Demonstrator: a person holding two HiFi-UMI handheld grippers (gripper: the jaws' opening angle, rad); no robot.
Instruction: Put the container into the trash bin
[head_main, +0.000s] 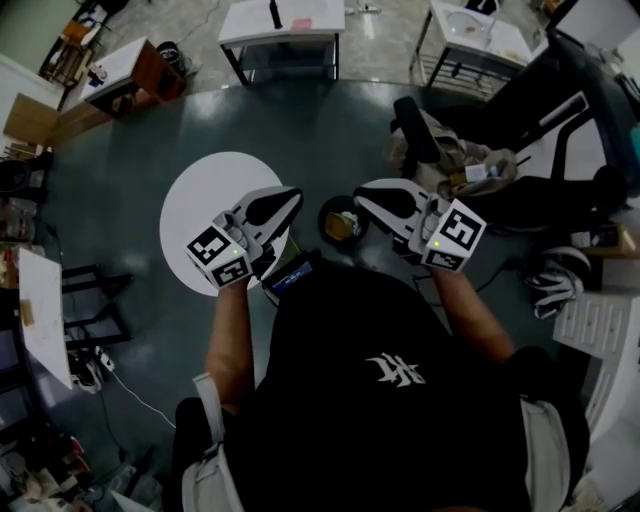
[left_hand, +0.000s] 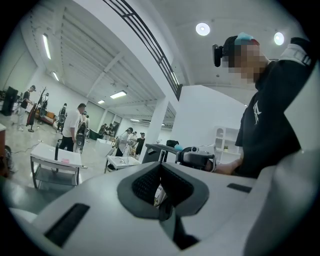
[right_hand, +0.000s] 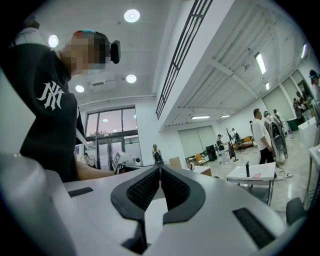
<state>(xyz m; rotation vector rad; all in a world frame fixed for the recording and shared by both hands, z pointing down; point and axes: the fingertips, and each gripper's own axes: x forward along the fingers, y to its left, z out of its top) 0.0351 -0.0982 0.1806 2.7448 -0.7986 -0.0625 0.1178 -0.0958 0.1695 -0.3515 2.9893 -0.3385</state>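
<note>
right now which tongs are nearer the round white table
Left. The left tongs show over the right edge of the round white table. The right tongs are clear of it, beyond the small dark bin.

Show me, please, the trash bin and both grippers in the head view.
trash bin (head_main: 322, 220): head view, its dark rim.
left gripper (head_main: 296, 193): head view, shut fingertips.
right gripper (head_main: 358, 196): head view, shut fingertips.
</note>
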